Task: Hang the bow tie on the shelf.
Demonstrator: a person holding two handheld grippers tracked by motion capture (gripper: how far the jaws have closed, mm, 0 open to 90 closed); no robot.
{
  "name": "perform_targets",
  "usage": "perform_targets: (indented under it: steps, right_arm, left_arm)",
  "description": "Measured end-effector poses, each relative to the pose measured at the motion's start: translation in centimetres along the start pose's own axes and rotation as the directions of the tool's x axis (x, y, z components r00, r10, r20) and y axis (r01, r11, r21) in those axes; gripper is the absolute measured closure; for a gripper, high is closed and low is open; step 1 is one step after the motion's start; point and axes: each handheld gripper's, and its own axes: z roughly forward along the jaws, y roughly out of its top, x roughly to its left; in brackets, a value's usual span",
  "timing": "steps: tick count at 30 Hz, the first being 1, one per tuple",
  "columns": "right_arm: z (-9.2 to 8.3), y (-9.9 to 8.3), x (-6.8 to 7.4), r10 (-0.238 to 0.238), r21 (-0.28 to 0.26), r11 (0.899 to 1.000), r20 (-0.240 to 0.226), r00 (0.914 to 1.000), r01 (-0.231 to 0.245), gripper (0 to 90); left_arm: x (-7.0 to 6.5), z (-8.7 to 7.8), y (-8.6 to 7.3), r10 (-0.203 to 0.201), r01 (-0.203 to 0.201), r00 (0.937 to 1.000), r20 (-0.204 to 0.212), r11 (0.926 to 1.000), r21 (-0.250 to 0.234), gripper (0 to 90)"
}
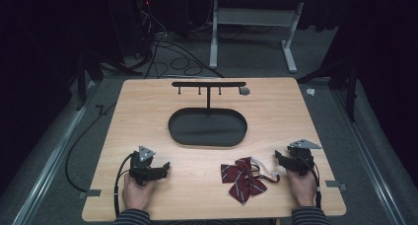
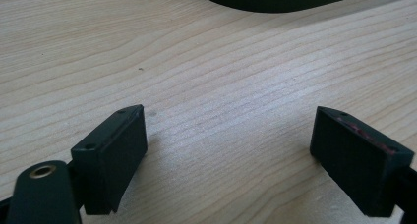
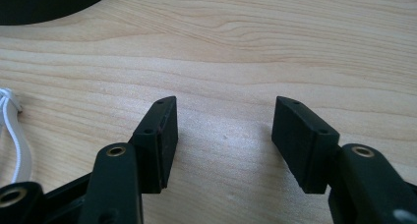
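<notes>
A dark red striped fabric bow tie (image 1: 242, 179) with a white elastic strap (image 1: 263, 168) is laid on the light wooden table (image 1: 148, 116), near its front edge, between the two grippers. The left gripper (image 1: 162, 168) is held released, jaws spread over bare wood. The right gripper (image 1: 281, 158) is likewise released, just beside the strap. A black oval metal tray with a hook rail (image 1: 207, 128) is positioned well behind.

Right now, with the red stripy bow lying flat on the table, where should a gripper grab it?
Probably at the knot in the middle of the bow tie, coming straight down from above. The tie lies flat, its loops and tails spreading out from that bunched centre, so the knot looks thickest. The right gripper sits nearest, open, beside the white strap; the strap looks thinner.
</notes>
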Motion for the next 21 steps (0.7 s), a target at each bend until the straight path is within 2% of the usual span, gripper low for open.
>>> perform_targets:
  steps: [21]
  right_arm:
    - [-0.01, 0.0, -0.03, 0.008, 0.0, 1.0, 0.004, 1.0, -0.008, 46.4]
  left_arm:
    - [0.01, -0.03, 0.01, 0.0, 0.0, 1.0, 0.0, 1.0, 0.002, 14.7]
